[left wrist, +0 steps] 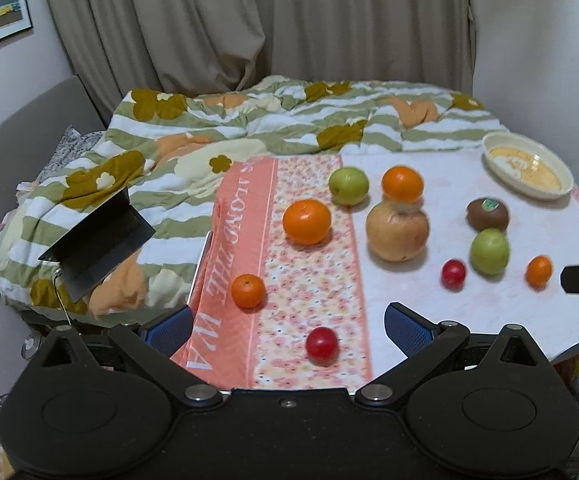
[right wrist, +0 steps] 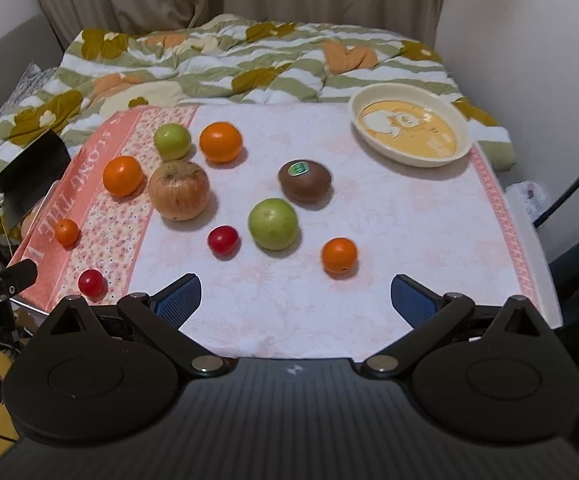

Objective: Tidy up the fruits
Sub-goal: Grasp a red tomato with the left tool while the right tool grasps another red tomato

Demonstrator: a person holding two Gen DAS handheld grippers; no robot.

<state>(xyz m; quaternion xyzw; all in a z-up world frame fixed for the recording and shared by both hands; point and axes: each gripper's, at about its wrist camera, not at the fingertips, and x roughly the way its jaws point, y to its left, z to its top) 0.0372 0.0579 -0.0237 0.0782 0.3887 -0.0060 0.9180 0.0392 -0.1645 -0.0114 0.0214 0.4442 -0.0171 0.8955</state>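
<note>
Both tongs — left tongs [left wrist: 287,326], right tongs [right wrist: 295,298] — spread wide, empty, above the fruit-strewn cloth [right wrist: 369,220]

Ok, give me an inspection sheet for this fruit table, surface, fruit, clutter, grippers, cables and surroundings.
Surface: pink and white cloth, flat.
Job's things: ten fruits loose on the cloth, among them apple and kiwi; bowl holds no fruit.
Clutter: nothing seen on the cloth.
Grippers: left gripper and right gripper open, holding nothing.
Cables: dark cable at the right edge.
Surroundings: bed with quilt, curtain, open laptop.
</note>
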